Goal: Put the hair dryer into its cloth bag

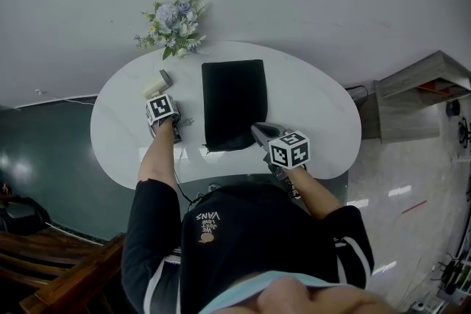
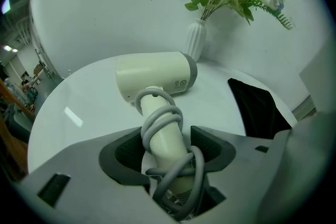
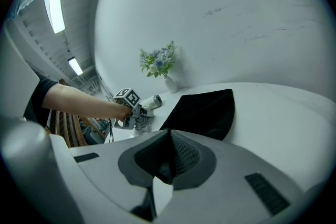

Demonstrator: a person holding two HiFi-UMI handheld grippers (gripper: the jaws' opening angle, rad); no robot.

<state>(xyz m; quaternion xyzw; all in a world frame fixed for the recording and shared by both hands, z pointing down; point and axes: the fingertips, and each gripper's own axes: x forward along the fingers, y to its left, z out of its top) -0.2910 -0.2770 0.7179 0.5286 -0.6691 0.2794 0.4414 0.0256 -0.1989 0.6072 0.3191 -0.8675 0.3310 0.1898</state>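
Observation:
A cream hair dryer (image 1: 156,87) lies on the white table (image 1: 316,114), its grey cord wound round the handle (image 2: 163,134). My left gripper (image 1: 163,95) points steeply down at it. Its jaws stand wide on either side of the wrapped handle, pads (image 2: 207,147) against handle and cord; the gripper (image 2: 165,152) is shut on the hair dryer. The black cloth bag (image 1: 234,103) lies flat just right of the dryer, also showing in the left gripper view (image 2: 257,107) and the right gripper view (image 3: 202,110). My right gripper (image 1: 257,131) hovers at the bag's near right corner, shut (image 3: 169,157) and empty.
A white vase of flowers (image 1: 175,27) stands at the table's far edge against the wall, just behind the dryer (image 2: 195,39). A low wooden shelf unit (image 1: 419,95) is off to the right, and dark wooden furniture (image 1: 66,268) at the lower left.

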